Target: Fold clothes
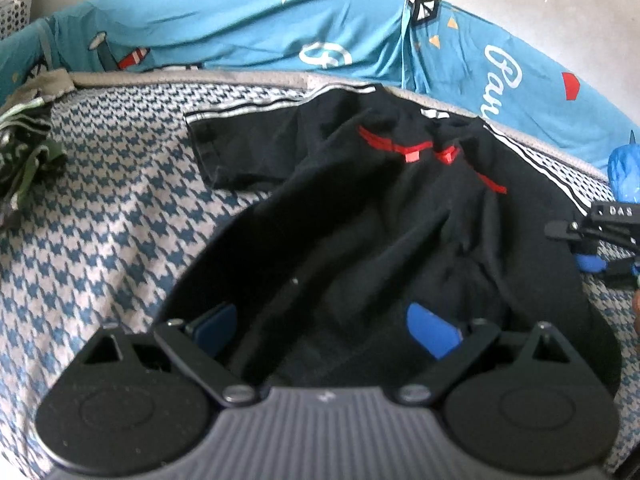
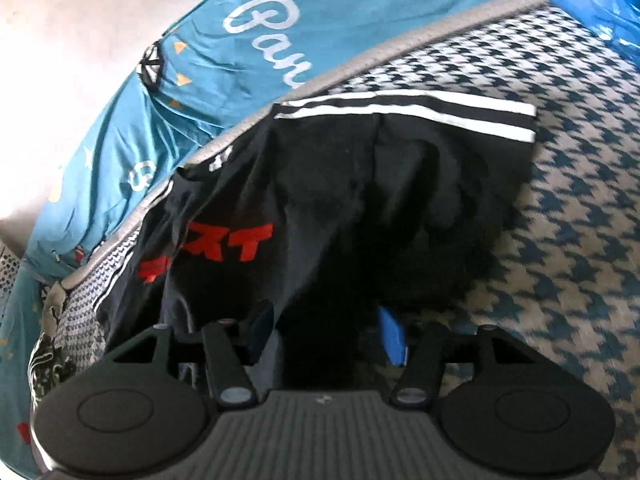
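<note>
On the houndstooth bed cover (image 1: 100,208) lies the shirt (image 1: 360,208), black, rumpled through the middle, with its collar end toward the far edge and its hem end near, under both tools. I judge the step to be an early one: the shirt is spread but not yet folded, and both tools are poised at its near hem. The left tool (image 1: 324,328) stands spread, its blue pads (image 1: 434,334) well apart with black cloth between them but not visibly pinched. The right tool (image 2: 326,334) is likewise parted, partly open over the cloth, and its pads do not seem to press on anything. The next move, as I read it, calls for both tools to close on the hem at matching points and carry it toward the collar, keeping the edge straight so the soft fabric does not bunch. The shirt looks like thin, limp knit that creases easily; red print (image 2: 212,250) marks its chest, and white stripes (image 2: 404,114) run along the sleeves. The cover is a flat, woven-looking blue-and-white check with a grey border. Beyond it hangs a smooth teal sheet (image 1: 248,32) with cartoon print. A crumpled green garment (image 1: 28,152) sits at the far left, and a glossy blue bag (image 1: 624,172) at the right.
</note>
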`<move>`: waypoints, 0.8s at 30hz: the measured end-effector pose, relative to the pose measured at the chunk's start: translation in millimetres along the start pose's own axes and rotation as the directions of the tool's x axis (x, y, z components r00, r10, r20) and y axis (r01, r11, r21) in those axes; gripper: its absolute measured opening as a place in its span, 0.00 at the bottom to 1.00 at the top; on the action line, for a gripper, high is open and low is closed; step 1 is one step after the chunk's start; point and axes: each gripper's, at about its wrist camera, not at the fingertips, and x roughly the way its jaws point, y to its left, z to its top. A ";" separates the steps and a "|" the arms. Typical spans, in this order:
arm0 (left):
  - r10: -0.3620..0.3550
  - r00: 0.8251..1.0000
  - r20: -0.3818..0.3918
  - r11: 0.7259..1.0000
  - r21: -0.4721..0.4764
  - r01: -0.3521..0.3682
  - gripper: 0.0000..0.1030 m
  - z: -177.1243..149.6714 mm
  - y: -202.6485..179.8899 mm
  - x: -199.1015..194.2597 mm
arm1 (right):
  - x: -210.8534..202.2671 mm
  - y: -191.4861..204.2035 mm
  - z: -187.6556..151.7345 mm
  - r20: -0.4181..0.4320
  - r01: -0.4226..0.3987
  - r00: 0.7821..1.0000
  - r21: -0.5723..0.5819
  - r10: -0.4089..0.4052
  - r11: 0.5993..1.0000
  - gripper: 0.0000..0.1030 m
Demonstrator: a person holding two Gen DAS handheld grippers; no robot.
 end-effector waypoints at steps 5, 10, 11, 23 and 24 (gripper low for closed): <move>0.003 0.999 -0.034 1.000 -0.008 -0.003 0.94 -4.3 -2.0 11.7 | 7.4 3.9 5.9 0.035 0.041 0.999 -0.037 -0.040 0.998 0.24; 0.017 0.999 -0.043 1.000 0.000 -0.017 0.95 -7.1 -5.5 16.9 | 7.4 6.9 11.5 0.086 0.066 0.995 -0.072 -0.059 0.995 0.13; 0.018 0.999 -0.041 1.000 0.000 -0.018 0.95 -7.4 -5.9 17.0 | 4.8 9.7 12.7 0.115 0.077 0.991 -0.089 -0.066 0.993 0.12; 0.012 0.999 -0.034 0.999 0.033 -0.011 0.95 -9.5 -16.2 19.1 | -19.4 -3.6 48.8 0.324 0.218 0.918 0.067 -0.228 0.974 0.24; 0.010 0.999 -0.034 1.000 0.030 -0.009 0.95 -9.0 -16.3 18.8 | -22.9 -5.5 50.1 0.318 0.209 0.922 0.075 -0.222 0.975 0.25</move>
